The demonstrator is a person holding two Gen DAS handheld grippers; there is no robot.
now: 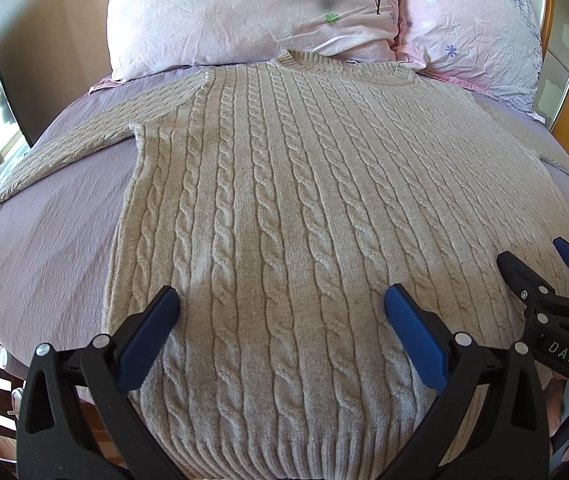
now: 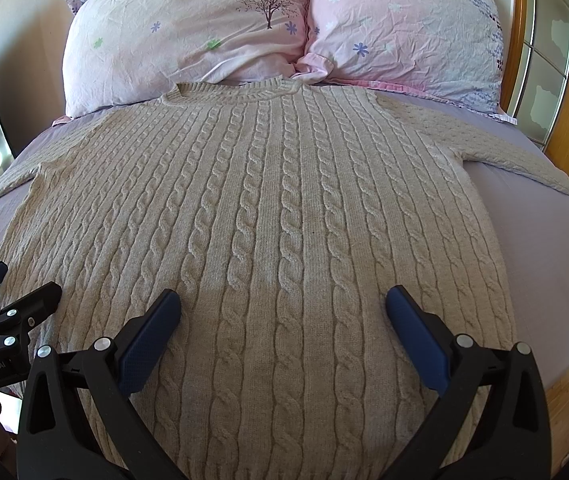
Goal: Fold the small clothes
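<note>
The bed (image 1: 44, 248) takes most of both views, covered with a pale purple sheet, and two pink pillows (image 2: 188, 40) with small flowers and a tree print lean at its far end. On the sheet lies the sweater (image 1: 284, 200), a beige cable-knit one, spread flat and face up. Its collar (image 1: 304, 62) points to the pillows and touches the edge of them, and the ribbed hem (image 1: 276, 464) is at the near side, close to the cameras. The left sleeve (image 1: 64, 152) goes out to the side over the sheet, and the right sleeve (image 2: 524, 152) does the same on the other side. Both are straight and not turned in.

So I judge that the folding itself is not yet begun. The sweater is only laid out and smooth; no part is doubled over another. What is left is all the work: to bring in each sleeve, to fold the sides, and then to fold the body from hem to collar.

The left gripper (image 1: 282, 308) hangs over the lower part of the sweater, its blue fingers (image 1: 148, 340) wide apart and holding nothing. The right gripper (image 2: 284, 308) is beside it, also over the lower body, with the fingers equally spread and empty. Whether the tips touch the knit I cannot tell.
</note>
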